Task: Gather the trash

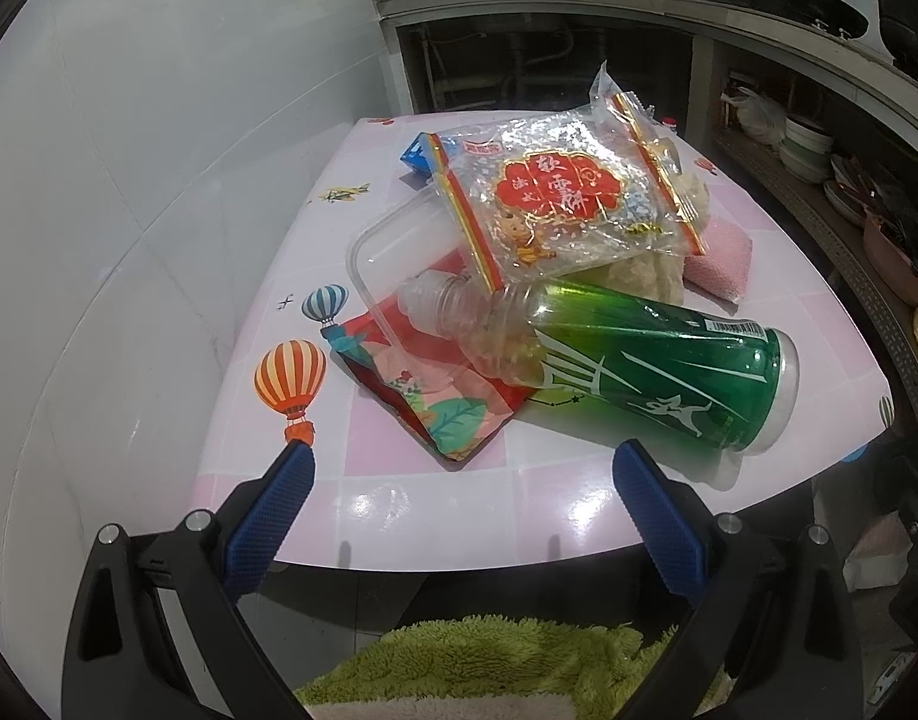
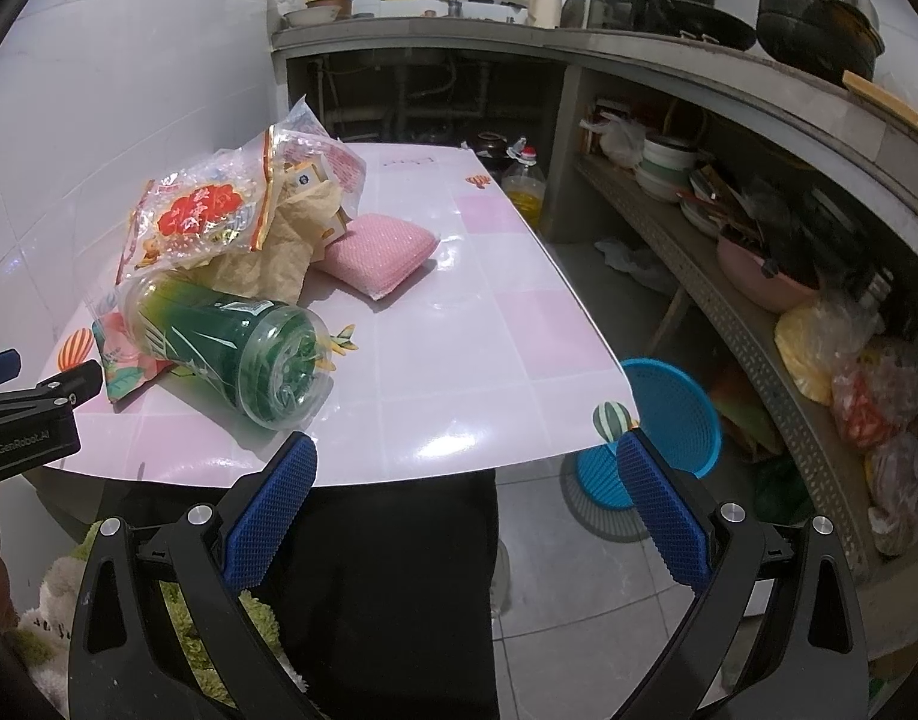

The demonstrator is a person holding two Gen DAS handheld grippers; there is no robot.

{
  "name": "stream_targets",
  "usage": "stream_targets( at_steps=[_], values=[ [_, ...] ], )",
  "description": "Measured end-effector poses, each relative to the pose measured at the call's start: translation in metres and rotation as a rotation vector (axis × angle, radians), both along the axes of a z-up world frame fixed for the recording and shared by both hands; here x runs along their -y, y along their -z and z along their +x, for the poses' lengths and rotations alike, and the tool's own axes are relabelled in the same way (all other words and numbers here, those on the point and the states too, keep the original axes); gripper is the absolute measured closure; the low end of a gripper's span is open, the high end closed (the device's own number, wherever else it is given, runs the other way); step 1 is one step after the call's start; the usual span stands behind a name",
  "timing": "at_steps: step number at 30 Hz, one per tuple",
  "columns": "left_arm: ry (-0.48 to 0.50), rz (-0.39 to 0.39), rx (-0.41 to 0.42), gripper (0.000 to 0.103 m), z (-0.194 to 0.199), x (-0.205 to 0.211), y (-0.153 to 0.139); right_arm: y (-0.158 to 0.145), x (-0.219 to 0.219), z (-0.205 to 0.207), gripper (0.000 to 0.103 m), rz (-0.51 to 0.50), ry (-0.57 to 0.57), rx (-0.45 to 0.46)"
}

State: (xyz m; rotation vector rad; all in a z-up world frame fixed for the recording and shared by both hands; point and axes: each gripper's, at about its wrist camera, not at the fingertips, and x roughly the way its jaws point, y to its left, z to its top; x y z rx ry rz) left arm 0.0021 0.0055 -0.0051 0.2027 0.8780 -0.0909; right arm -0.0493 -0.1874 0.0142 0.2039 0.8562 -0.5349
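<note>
While both sets of fingers stand spread and empty, I log the left gripper (image 1: 462, 468) just short of the green bottle (image 1: 651, 360) and the right gripper (image 2: 465, 462) at the table (image 2: 459, 312) edge beside it. Bottle: lying on its side, long axis slanting across the table, neck toward the clear tray (image 1: 387, 252), base toward me. Snack bag (image 1: 567, 192) rests over its neck; red pouch (image 1: 423, 378) under it. Risk, in my judgement: a round, slick body may roll off the edge if nudged, dragging the bag.
</note>
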Motion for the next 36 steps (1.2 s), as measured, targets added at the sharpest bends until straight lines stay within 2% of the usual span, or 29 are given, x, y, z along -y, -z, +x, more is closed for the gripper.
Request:
stream_targets(
  at_steps=[36],
  values=[
    [-0.001, 0.015, -0.003, 0.005, 0.0033, -0.0058, 0.0027, -0.0033, -0.0026, 0.0028, 0.007, -0.002, 0.0, 0.002]
  ],
)
